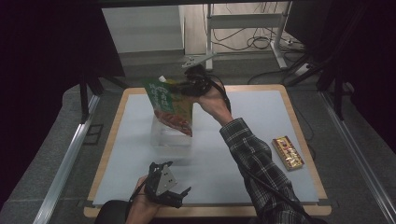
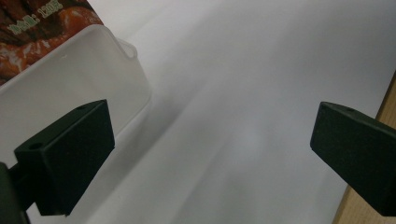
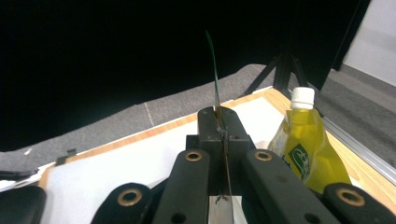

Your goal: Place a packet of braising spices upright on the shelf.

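Low at the near worktop edge, the left gripper (image 1: pixel 180 193) waits with fingers wide apart and empty. Beyond them stands a translucent plastic box (image 1: pixel 171 134). Above it, the right gripper (image 1: pixel 187 87) pinches a glossy, flat pouch (image 1: pixel 170 106); lowering it straight should seat it cleanly.
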Action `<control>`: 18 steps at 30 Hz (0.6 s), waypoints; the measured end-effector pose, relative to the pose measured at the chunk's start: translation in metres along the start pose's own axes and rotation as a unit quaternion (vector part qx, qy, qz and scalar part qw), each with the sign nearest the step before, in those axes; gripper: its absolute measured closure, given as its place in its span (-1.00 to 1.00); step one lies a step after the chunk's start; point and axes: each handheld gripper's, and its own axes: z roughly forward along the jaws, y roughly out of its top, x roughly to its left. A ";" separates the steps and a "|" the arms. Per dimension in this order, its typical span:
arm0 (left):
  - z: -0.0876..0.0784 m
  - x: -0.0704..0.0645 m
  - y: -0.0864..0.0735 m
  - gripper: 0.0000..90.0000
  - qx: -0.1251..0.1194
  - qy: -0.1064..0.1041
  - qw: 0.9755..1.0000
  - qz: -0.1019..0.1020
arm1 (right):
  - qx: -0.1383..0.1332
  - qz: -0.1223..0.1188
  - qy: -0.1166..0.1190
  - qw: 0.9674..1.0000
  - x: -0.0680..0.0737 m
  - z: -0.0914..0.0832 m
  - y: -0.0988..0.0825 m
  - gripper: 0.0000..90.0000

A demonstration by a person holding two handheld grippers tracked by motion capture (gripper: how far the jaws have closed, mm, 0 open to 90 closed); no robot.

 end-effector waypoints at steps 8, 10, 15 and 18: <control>0.000 0.000 0.000 -1.00 0.004 0.000 1.000 0.004 | 0.025 0.012 -0.008 1.000 -0.010 0.012 -0.023 0.98; 0.000 0.000 0.000 -1.00 0.005 0.000 1.000 0.004 | 0.012 0.024 0.000 1.000 -0.013 0.011 -0.027 0.98; 0.001 -0.001 0.000 -1.00 0.007 -0.001 1.000 0.006 | 0.009 0.018 -0.017 1.000 -0.014 0.009 -0.031 0.97; 0.001 -0.001 0.000 -1.00 0.007 -0.001 1.000 0.006 | 0.014 0.015 -0.020 1.000 -0.013 0.008 -0.030 0.92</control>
